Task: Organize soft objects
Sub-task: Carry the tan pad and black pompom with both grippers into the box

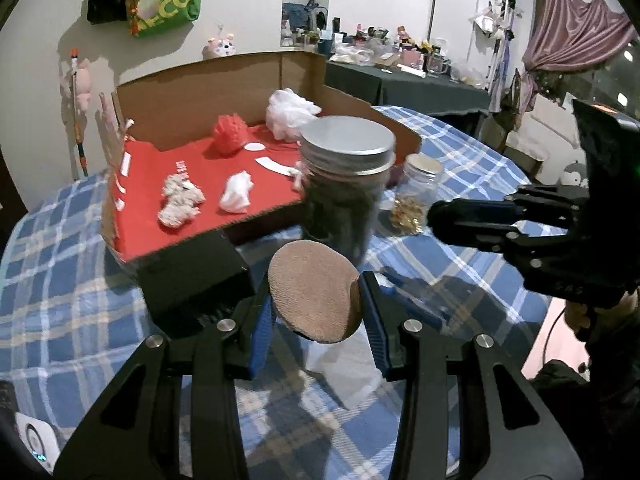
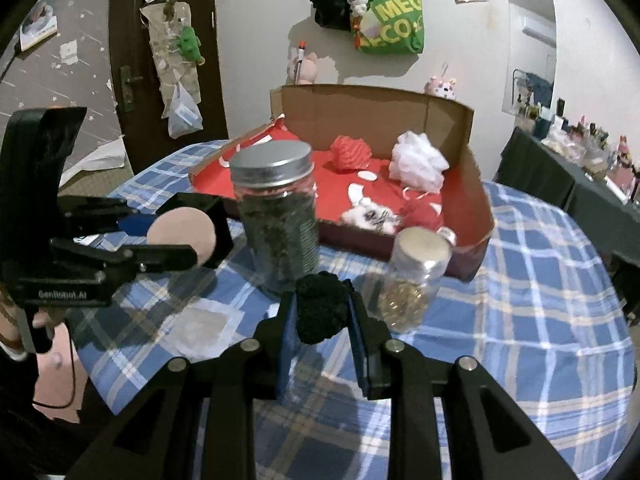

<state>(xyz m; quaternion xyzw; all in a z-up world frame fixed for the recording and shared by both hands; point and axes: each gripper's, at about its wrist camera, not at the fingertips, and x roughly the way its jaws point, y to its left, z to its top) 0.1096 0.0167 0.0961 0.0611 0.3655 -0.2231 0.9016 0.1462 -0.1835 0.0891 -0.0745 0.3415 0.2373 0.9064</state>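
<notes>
My left gripper [image 1: 316, 300] is shut on a round tan sponge pad [image 1: 312, 292], held above the blue plaid tablecloth [image 1: 72, 280]. The same pad [image 2: 182, 230] shows at the left of the right wrist view, in the left gripper [image 2: 188, 240]. My right gripper [image 2: 322, 312] is shut on a fuzzy black soft object [image 2: 322, 306]; in the left wrist view the right gripper [image 1: 436, 216] comes in from the right. Behind both stands a cardboard box [image 1: 208, 96] with a red floor, holding a red soft ball [image 1: 229, 136], a white mesh puff [image 1: 290, 112] and crumpled white pieces [image 1: 238, 194].
A tall jar with a metal lid [image 1: 346, 176] stands just before the box, with a small jar of gold bits [image 1: 418, 192] to its right. A black block [image 1: 192, 276] lies by the box's near corner. Another cluttered table [image 1: 400, 76] stands behind.
</notes>
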